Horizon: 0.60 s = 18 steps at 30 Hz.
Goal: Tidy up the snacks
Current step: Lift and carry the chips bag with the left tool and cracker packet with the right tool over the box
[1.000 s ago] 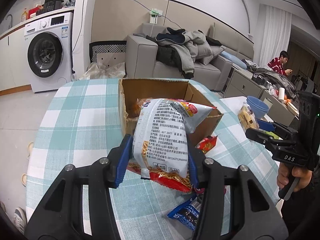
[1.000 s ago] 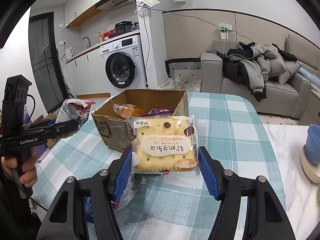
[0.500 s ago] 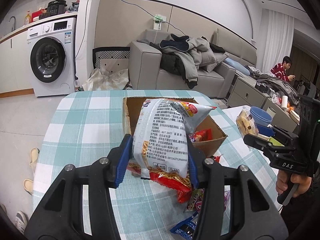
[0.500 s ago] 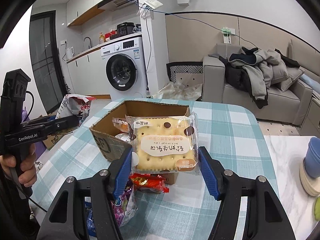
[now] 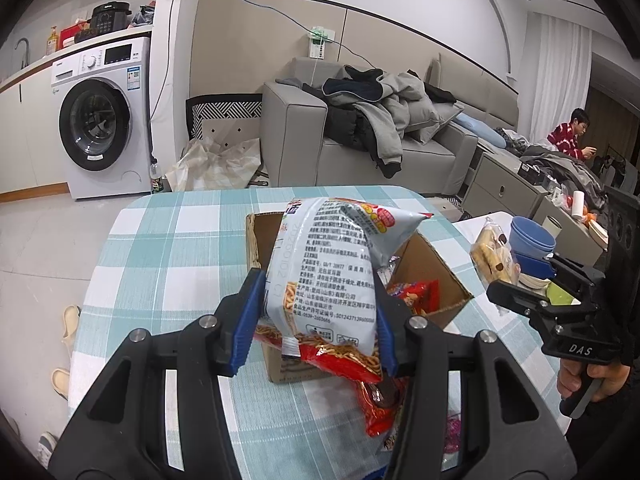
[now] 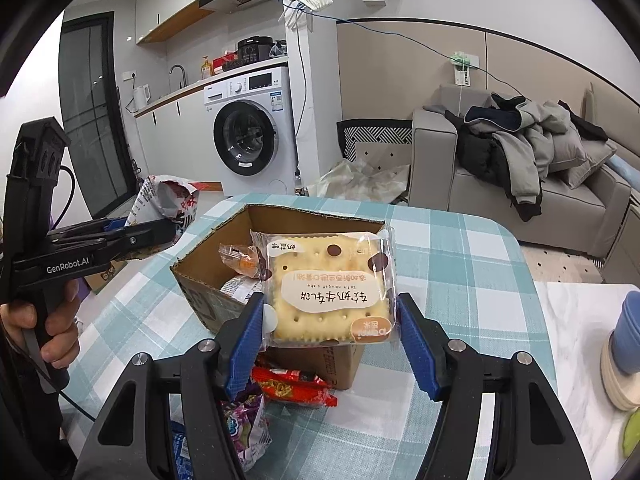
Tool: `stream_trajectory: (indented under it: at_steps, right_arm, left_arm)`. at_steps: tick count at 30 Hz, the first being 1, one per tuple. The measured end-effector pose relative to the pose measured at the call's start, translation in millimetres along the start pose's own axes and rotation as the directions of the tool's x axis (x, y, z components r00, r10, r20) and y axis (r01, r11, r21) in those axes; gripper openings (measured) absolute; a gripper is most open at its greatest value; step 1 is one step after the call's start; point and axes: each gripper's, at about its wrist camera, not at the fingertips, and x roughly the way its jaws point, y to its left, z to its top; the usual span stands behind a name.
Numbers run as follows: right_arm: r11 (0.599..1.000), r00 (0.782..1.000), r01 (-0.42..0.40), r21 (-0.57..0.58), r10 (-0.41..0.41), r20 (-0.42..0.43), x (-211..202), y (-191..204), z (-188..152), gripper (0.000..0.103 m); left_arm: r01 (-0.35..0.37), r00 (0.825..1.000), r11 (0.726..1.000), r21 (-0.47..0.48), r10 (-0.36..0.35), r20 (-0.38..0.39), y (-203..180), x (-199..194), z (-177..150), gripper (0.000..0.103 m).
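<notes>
Open cardboard box point(image 6: 208, 304) on checked table point(image 6: 460, 240), snack packets inside. White-and-red noodle snack bag point(image 5: 324, 280) held upright over box's near edge. Clear-wrapped biscuit pack point(image 6: 330, 292) held flat-on just before box. Red packet point(image 6: 292, 386), purple packet point(image 6: 244, 428) lie beside box's near corner.

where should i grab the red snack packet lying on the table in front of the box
The red packet lies flat by the cardboard box, long side across the right wrist view. Come from above and pinch across its narrow middle, not the crimped ends. Both tongs are full, so empty one first.
</notes>
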Motion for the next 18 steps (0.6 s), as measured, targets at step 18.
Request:
stream_trajectory:
  at_steps: [18]
  right_arm:
    - [1.0, 0.999, -0.009, -0.029, 0.008, -0.031, 34, 3, 28, 0.065]
  left_arm:
    - [-0.012, 0.999, 1.0, 0.021, 0.012, -0.037, 4, 51, 26, 0.047]
